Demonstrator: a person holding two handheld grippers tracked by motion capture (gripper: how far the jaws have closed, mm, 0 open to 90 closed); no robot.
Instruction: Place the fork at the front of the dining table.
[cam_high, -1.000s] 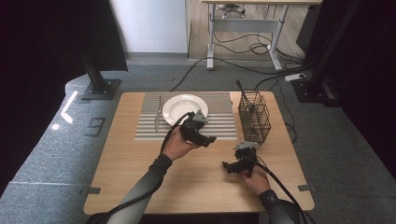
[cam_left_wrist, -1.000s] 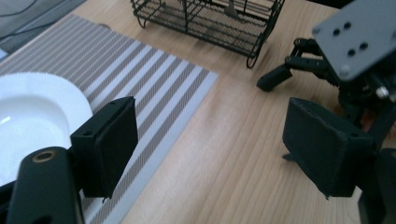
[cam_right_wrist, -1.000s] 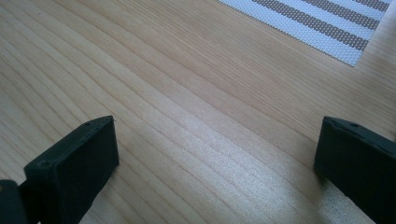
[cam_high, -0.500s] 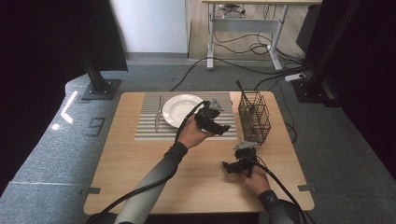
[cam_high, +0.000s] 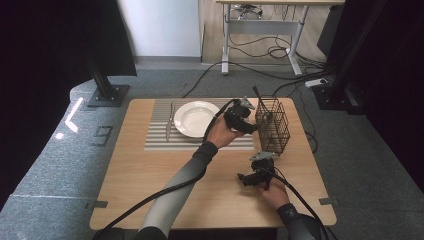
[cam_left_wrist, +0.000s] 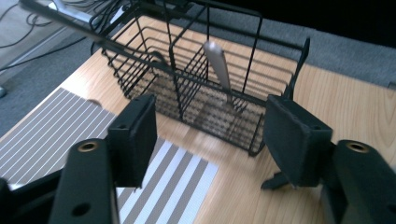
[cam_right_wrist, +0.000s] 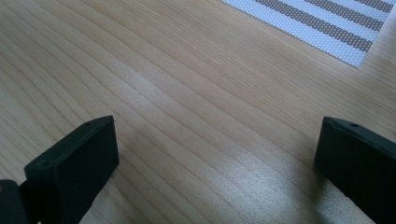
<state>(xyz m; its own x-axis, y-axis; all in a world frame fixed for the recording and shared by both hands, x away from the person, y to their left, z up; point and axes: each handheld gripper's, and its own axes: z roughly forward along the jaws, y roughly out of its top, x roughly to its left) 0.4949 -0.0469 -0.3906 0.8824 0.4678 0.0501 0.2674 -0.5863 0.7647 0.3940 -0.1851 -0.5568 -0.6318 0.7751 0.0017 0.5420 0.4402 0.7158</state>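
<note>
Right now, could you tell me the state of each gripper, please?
Left gripper: open, holding nothing, jaws just been closing, facing the wire basket.
Right gripper: open, empty, over the table.

A plate (cam_high: 196, 118) is set on a mat (cam_high: 159, 140); a basket (cam_high: 272, 127) is placed right of it.

We see a black wire basket (cam_high: 272, 126) holding a silver utensil (cam_left_wrist: 219, 70) with a dull metal sheen. The plate (cam_high: 196, 118) is plain white. It lies on a mat (cam_high: 160, 142) striped grey and white. The table (cam_high: 150, 185) is pale wood with fine grain lines. Both grippers, left (cam_high: 248, 120) and right (cam_high: 246, 179), are black, as are their cables (cam_high: 150, 202).
</note>
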